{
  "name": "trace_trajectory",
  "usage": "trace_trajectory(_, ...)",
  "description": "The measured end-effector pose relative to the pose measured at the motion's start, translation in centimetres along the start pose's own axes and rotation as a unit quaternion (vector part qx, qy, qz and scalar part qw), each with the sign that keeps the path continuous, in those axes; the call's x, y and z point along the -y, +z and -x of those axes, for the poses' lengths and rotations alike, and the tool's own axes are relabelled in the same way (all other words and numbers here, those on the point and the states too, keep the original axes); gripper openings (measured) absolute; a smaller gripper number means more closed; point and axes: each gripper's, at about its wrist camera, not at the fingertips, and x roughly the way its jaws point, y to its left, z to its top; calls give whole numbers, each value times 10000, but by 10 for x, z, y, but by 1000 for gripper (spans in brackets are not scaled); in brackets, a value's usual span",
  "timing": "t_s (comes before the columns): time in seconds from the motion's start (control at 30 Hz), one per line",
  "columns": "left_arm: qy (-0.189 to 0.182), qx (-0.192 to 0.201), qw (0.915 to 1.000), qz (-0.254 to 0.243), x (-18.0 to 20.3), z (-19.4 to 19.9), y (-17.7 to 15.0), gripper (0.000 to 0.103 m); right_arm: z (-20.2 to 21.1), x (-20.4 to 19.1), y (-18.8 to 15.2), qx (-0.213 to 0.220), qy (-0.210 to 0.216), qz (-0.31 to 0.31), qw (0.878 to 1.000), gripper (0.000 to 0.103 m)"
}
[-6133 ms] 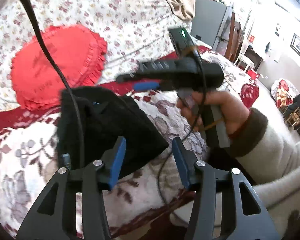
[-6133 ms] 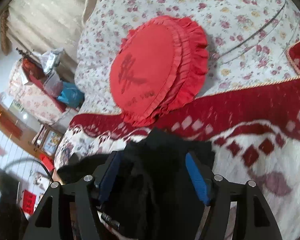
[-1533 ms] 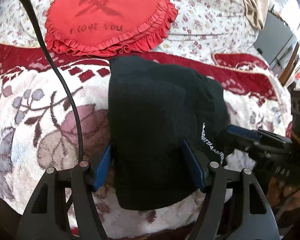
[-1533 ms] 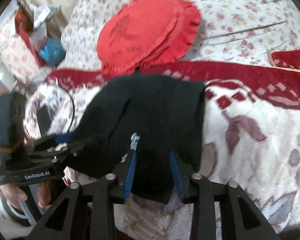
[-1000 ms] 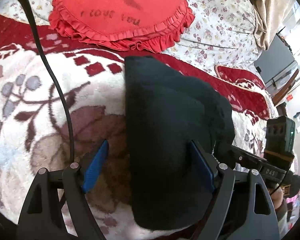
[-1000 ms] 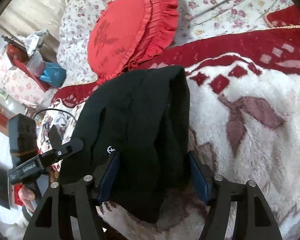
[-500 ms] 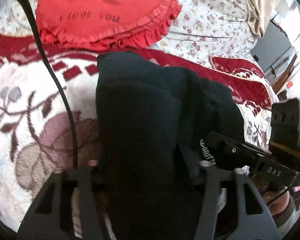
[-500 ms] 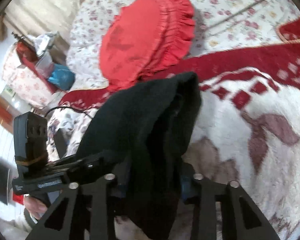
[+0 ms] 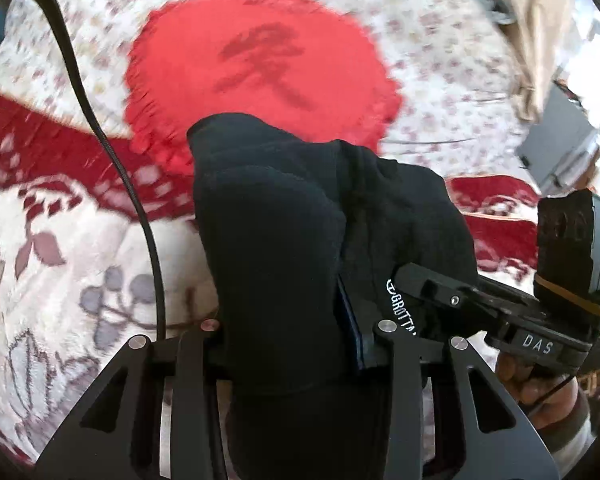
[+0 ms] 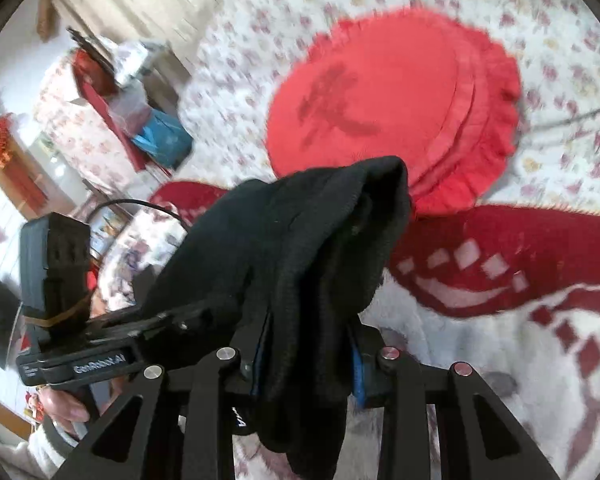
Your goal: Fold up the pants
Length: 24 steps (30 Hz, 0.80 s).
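The folded black pants [image 9: 284, 248] hang as a thick bundle between both grippers, lifted off the bed. My left gripper [image 9: 288, 340] is shut on the bundle's near edge; one blue pad [image 9: 350, 332] shows beside the cloth. My right gripper [image 10: 306, 356] is shut on the same pants [image 10: 300, 240], its blue pads [image 10: 357, 372] pressed into the cloth. Each gripper shows in the other's view: the right one [image 9: 460, 300] at the pants' right side, the left one [image 10: 140, 332] at their left side.
A red round frilled cushion [image 9: 260, 64] lies behind the pants on the floral bedspread [image 9: 440, 40]. A red and white plush blanket [image 9: 80, 260] covers the bed below. A black cable [image 9: 112, 152] crosses the left view. Furniture and bags [image 10: 140, 120] stand beside the bed.
Both grippers have closed on the pants, which lay flat on the blanket a second ago. The bundle is now raised and carried toward the red cushion; the background blurs.
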Motion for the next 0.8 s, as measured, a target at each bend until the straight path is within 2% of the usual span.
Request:
trace_trajectory(0.07, 243, -353, 9988, 215, -20, -22, -6, 42, -30, 10, -6, -391, -245, -188, 9988, 38)
trace_trajectory(0.1, 306, -466, 9980, 312, -28, -29, -11, 52, -41, 15, -11, -614, -496, -226, 9966, 39)
trace_trajectory(0.13, 277, -461, 9977, 415, -35, -31, -15, 60, -44, 17, -15, -693, -556, -222, 9958, 41)
trace_trajectory(0.2, 195, -283, 9979, 547, -44, -23, -22, 67, -35, 18, -19, -624, -477, -221, 9967, 42)
trace_trajectory(0.27, 268, -228, 9983, 462, -42, -14, -23, 67, -23, 15, -17, -587, -605, -133, 9964, 45)
trace_trajectory(0.37, 641, -16, 9978, 158, -30, 1, -21, 67, -4, 4, -4, -362, -1021, 157, 9940, 45)
trace_trajectory(0.47, 803, 125, 9967, -32, -21, 11, -18, 67, 6, -7, 13, -125, -754, 227, 9968, 45)
trace_trajectory(0.6, 1112, 186, 9935, -169, -17, 8, -18, 67, -15, -25, 28, -119, -717, 518, 9960, 45)
trace_trajectory(0.8, 1304, 20, 9914, -104, -20, -16, -20, 67, -58, -26, 37, -347, -858, 568, 9941, 45)
